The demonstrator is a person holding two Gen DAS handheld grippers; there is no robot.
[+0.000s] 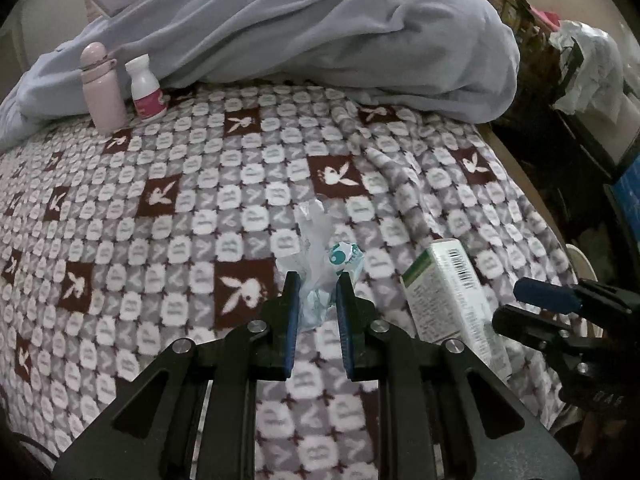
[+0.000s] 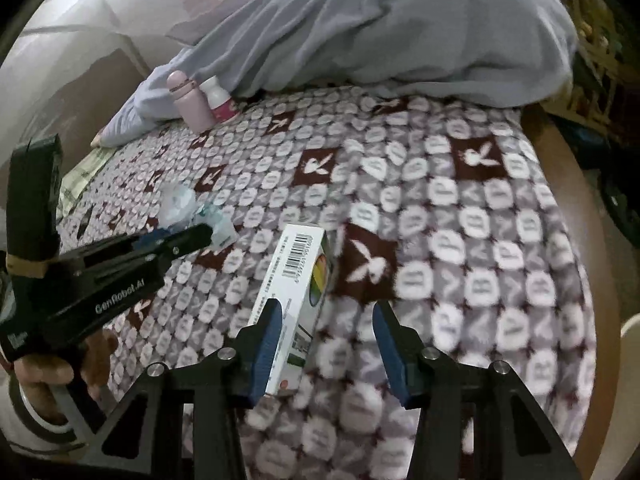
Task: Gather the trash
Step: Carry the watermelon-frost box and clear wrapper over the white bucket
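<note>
Pinching a crumpled wrapper (image 1: 316, 280) at lower centre of the left view, the left gripper (image 1: 316, 280) is clamping it narrowly, clear of the bed (image 1: 160, 240). Right gripper (image 2: 326, 316) is standing partly open around a box (image 2: 296, 280), its left pad touching the box and its right pad apart. Centring the box before squeezing would help. A bottle (image 1: 146, 88) and flask (image 1: 102, 88) are standing upper left.

The blanket (image 1: 160, 208) is grey and white with maroon rabbit squares. The duvet (image 1: 300, 32) is pale blue; the flask (image 1: 102, 88) is pink.
</note>
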